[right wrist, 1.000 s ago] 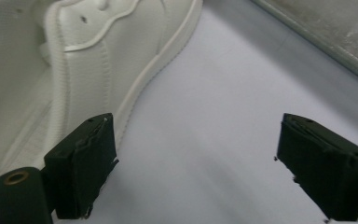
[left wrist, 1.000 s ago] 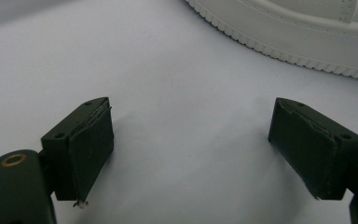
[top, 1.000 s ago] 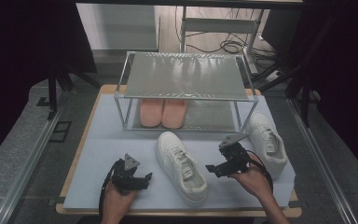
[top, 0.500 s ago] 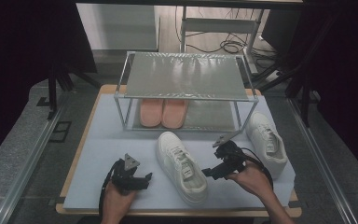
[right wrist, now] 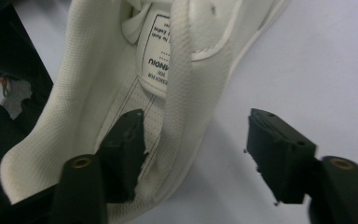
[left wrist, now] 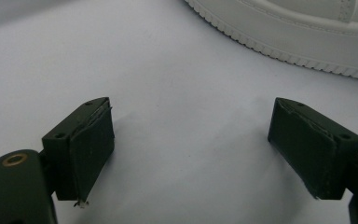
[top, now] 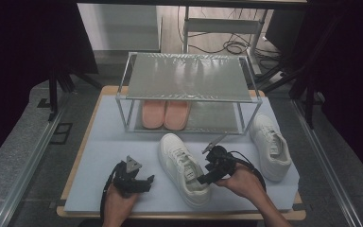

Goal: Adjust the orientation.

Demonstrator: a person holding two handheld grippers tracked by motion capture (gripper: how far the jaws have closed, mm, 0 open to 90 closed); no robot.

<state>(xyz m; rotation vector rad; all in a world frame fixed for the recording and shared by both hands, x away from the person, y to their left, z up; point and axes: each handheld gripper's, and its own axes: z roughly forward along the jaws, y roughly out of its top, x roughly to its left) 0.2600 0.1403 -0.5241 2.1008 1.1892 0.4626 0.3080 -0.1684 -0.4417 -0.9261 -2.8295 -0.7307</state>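
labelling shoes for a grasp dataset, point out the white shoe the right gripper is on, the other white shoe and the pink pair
near white shoe (top: 182, 165), high view, laces.
far white shoe (top: 270, 144), high view, laced top.
pink pair (top: 164, 114), high view, between both, on the rack's lower shelf.

The high view looks forward and down from above the person's side onto the whole table (top: 99, 142), with the rack (top: 184, 75) at the far end and both hands at the bottom edge. The left gripper view sits very low and close to the mat (left wrist: 168, 93), facing the sole edge of the near shoe (left wrist: 307, 32). The right gripper view looks from close up into that same shoe's (right wrist: 98, 70) heel opening. All three views share this shoe (top: 184, 168) and the mat around it.
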